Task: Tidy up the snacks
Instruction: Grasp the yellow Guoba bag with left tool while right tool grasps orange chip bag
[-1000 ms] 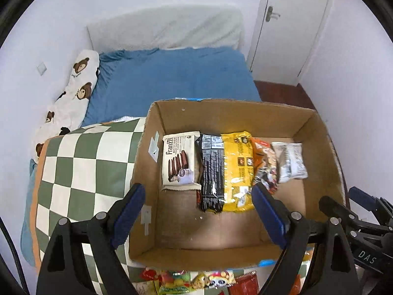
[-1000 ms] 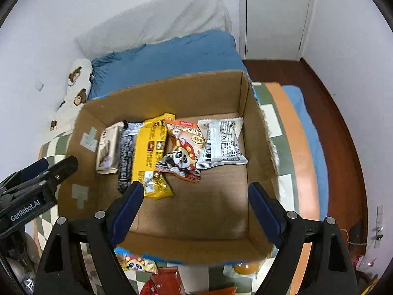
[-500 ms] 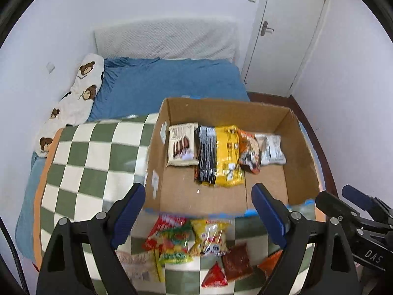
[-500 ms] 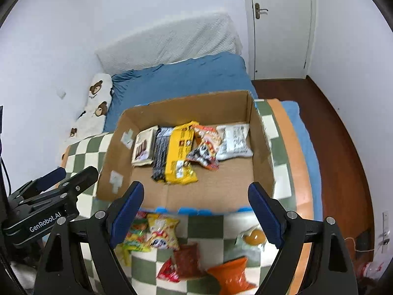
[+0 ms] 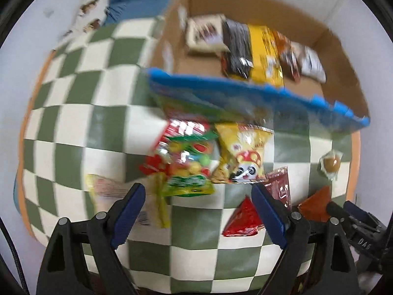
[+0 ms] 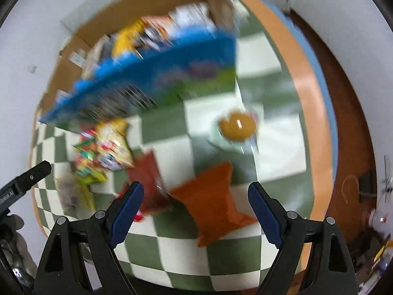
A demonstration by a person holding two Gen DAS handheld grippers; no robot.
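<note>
**Left wrist and right wrist views: both tongs held wide above loose snacks**

Left wrist view: a green-and-white checked blanket [image 5: 73, 132] with an orange border is spread over the surface, and white walls are seen around it. A blue bed sheet [image 5: 137, 5] and a bear-print pillow [image 5: 92, 12] are seen at the far side. In the right wrist view a brown wooden floor [image 6: 343, 132] is seen beside the bed.

A cardboard box [image 5: 343, 56] with a blue-printed near flap is set on the blanket; a row of packets [image 5: 260, 46] is laid inside it. Just in front of the box a red-and-green candy bag [image 5: 184, 157], a yellow panda bag [image 5: 243, 152], a dark red sachet [image 5: 280, 184], a red triangular packet [image 5: 243, 218], an orange packet [image 6: 213, 201] and a clear-wrapped round snack [image 6: 237, 125] are scattered. Both pictures are blurred.

Both tools are pointed steeply downward at the blanket. The left tongs [image 5: 197, 209] are spread wide above the candy bag and the red triangular packet; nothing is gripped. The right tongs [image 6: 195, 209] are likewise spread wide over the orange packet, and nothing is gripped.
</note>
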